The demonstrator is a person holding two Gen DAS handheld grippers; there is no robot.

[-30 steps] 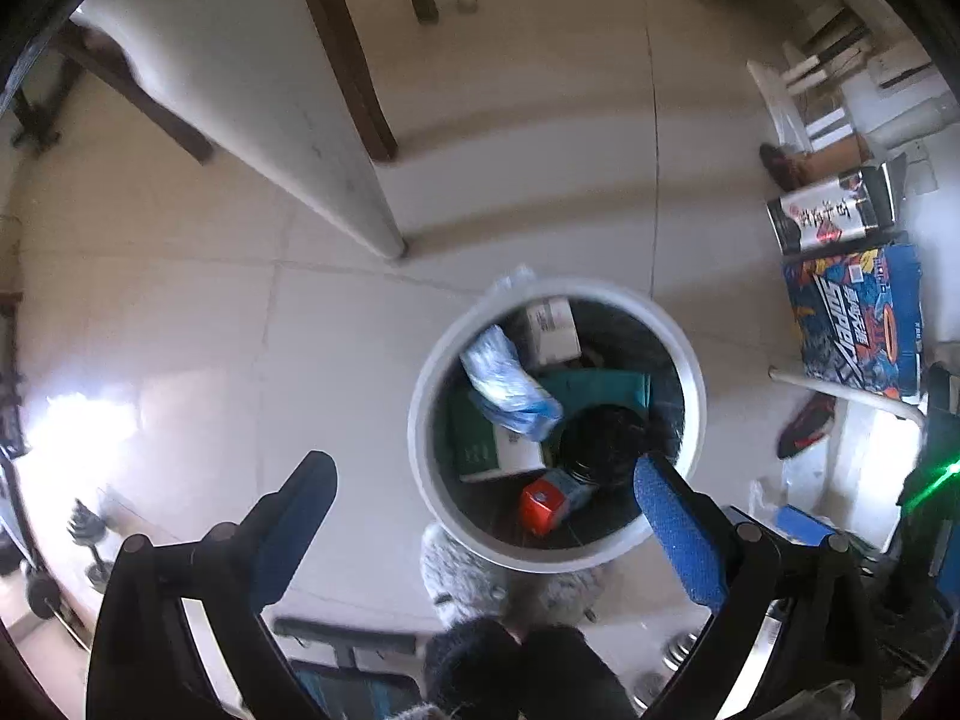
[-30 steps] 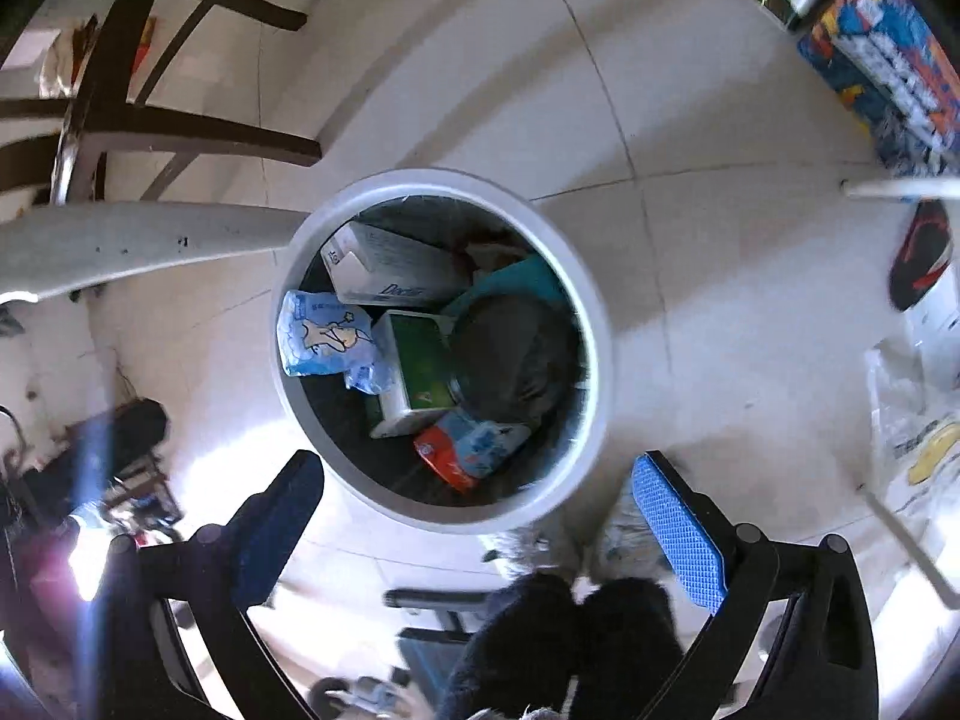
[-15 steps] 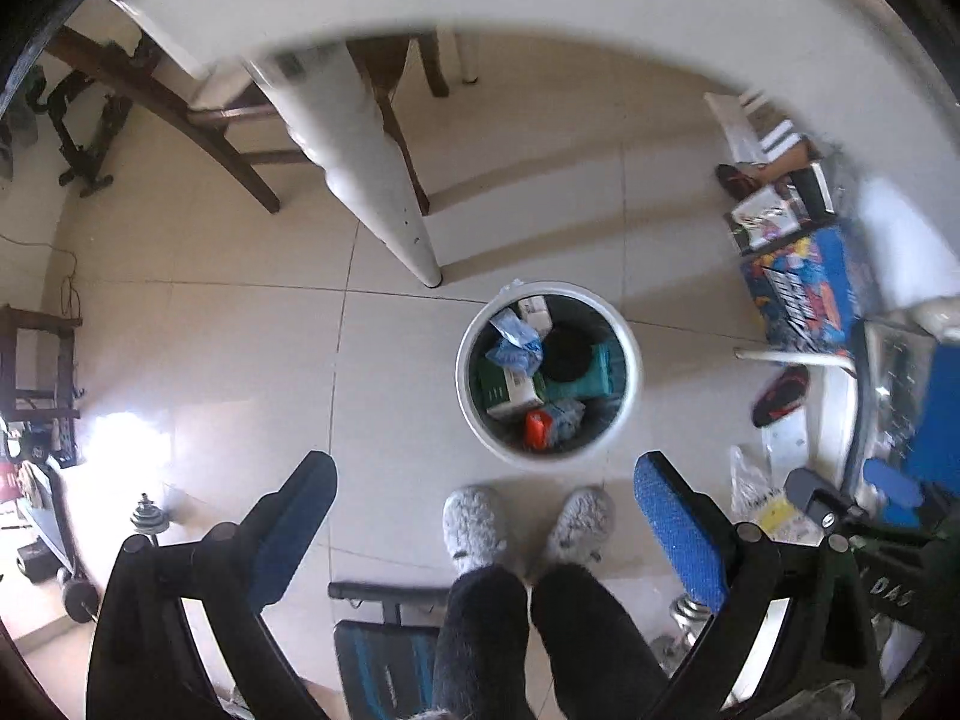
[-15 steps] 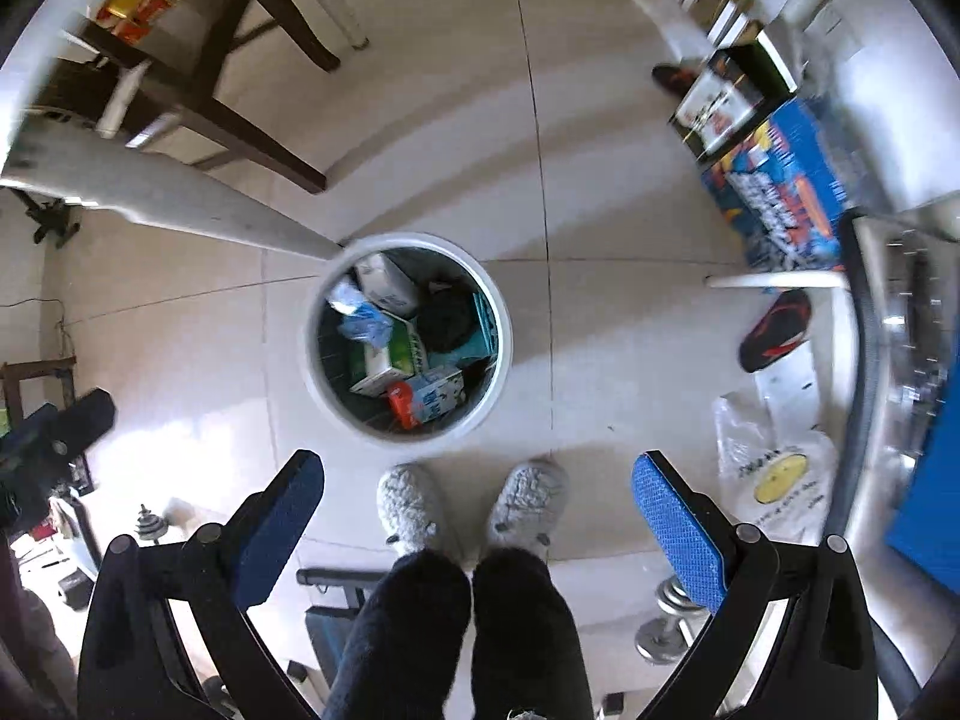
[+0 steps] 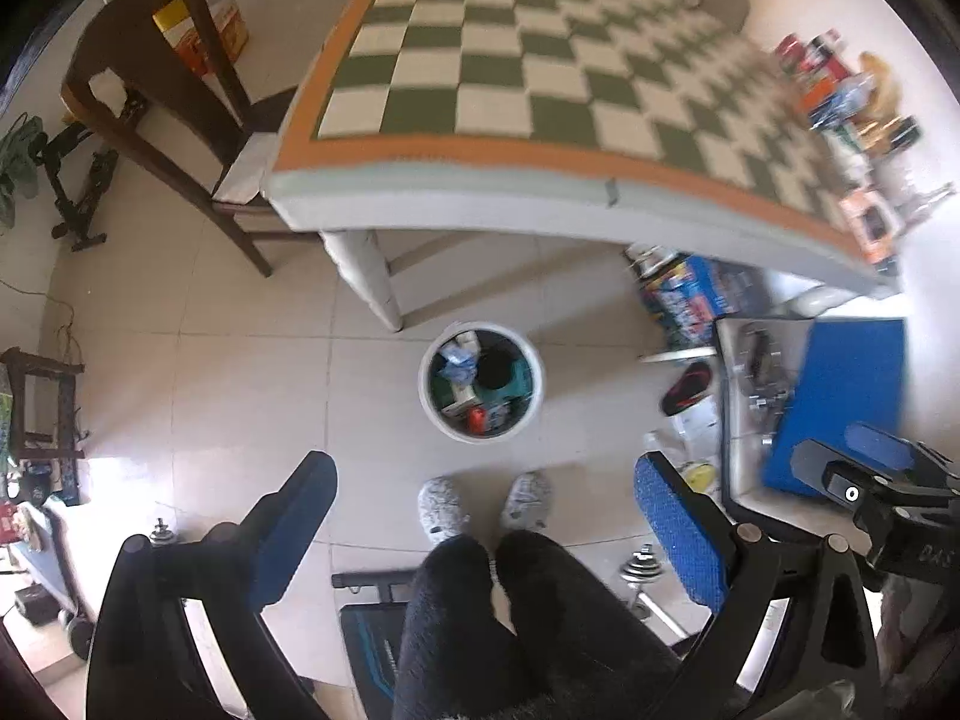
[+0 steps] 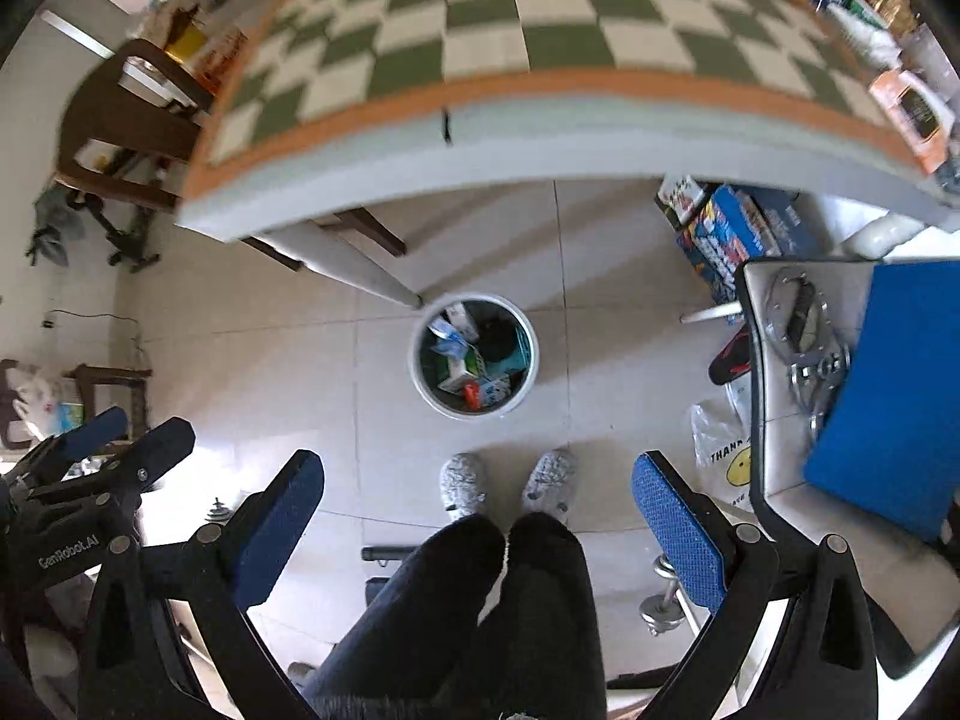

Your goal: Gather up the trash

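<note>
A white round trash bin stands on the tiled floor far below, holding several boxes and wrappers; it also shows in the right wrist view. My left gripper is open and empty, high above the bin. My right gripper is open and empty, also high above it. A green-and-white checked table with an orange border lies ahead, with several packages at its right end.
A dark wooden chair stands left of the table. A white table leg is beside the bin. Boxes and a slipper lie on the floor at right. A blue-topped stand is at right. The person's legs are below.
Both grippers have risen far above the bin, which now looks much smaller. The checked table top has come into view. Both stay open and empty.
</note>
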